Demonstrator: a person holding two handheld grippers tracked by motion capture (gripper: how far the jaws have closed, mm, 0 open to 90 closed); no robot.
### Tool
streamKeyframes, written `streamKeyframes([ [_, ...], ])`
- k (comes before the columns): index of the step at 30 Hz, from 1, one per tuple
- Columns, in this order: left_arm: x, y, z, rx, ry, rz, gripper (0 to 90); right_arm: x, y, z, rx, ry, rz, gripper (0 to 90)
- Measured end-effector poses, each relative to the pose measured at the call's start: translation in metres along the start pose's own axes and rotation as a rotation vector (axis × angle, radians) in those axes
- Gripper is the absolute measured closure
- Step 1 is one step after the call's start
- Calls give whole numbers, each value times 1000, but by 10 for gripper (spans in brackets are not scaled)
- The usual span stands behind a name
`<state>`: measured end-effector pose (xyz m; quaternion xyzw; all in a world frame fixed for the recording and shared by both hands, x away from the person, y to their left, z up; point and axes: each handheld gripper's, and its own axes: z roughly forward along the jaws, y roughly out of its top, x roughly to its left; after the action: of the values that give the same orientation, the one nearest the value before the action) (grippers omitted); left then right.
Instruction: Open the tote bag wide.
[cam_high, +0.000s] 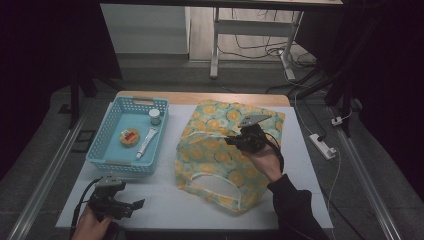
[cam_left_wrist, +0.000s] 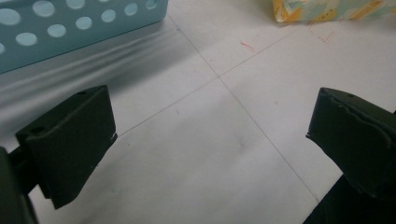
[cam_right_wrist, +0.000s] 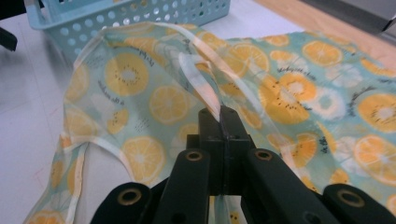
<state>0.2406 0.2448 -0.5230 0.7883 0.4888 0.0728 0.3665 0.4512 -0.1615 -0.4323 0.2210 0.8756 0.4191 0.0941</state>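
A fruit-print bag, teal with orange slices, lies flat on the white table mat. My right gripper is over its middle and shut on the bag's top layer. In the right gripper view its jaws pinch a clear-edged fold of the fruit-print bag, lifted off the layer below. My left gripper rests near the table's front left corner, jaws open with nothing between them. The left gripper view shows its fingers wide apart over the bare mat.
A light blue basket stands at the left, holding a small white jar, a round tin and a white tube. The basket wall is just beyond the left gripper. A power strip lies off the right side.
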Motion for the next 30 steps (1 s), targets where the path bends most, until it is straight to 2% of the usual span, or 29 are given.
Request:
streamKeyframes([
  [14,0,0,0,-8,-2,-4,9,-13,12,-22,-101,-29,34,900],
  [21,1,0,0,-8,-3,-5,8,-15,15,-27,-129,-33,38,900],
  [30,0,0,-1,-9,-1,1,8,-17,14,-26,-125,-32,46,900],
])
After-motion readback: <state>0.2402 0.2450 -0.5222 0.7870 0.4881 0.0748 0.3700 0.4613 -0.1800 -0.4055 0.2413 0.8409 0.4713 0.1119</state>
